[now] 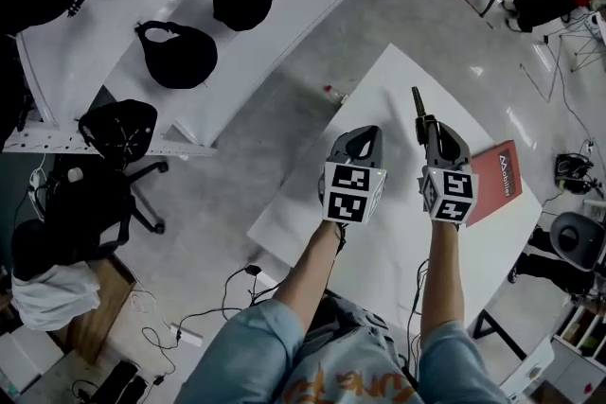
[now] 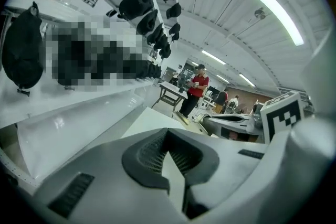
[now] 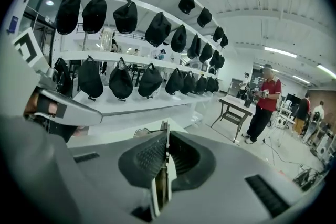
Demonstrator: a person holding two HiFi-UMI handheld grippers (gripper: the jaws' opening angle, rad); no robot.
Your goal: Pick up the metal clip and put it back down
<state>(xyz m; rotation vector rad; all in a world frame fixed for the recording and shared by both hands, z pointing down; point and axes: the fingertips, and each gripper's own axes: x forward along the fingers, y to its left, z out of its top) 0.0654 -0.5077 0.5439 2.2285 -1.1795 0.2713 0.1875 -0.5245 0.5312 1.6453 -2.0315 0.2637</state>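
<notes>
In the head view both grippers hover side by side over a white table (image 1: 312, 203). My right gripper (image 1: 423, 123) is shut on the metal clip (image 1: 416, 101), a thin dark strip that sticks out past its fingertips. The right gripper view shows the clip (image 3: 166, 126) edge-on, pinched between the dark ribbed pads of that gripper (image 3: 166, 139). My left gripper (image 1: 369, 132) is level with it on the left. Its pads (image 2: 152, 152) meet at the tip with nothing between them, and that gripper (image 2: 168, 134) holds nothing.
A red booklet (image 1: 497, 177) lies on the table to the right of my right gripper. A small object (image 1: 331, 93) sits at the table's far edge. White shelves with black bags (image 1: 177, 54) run along the left, near an office chair (image 1: 118, 132). A person in red (image 3: 265, 102) stands far off.
</notes>
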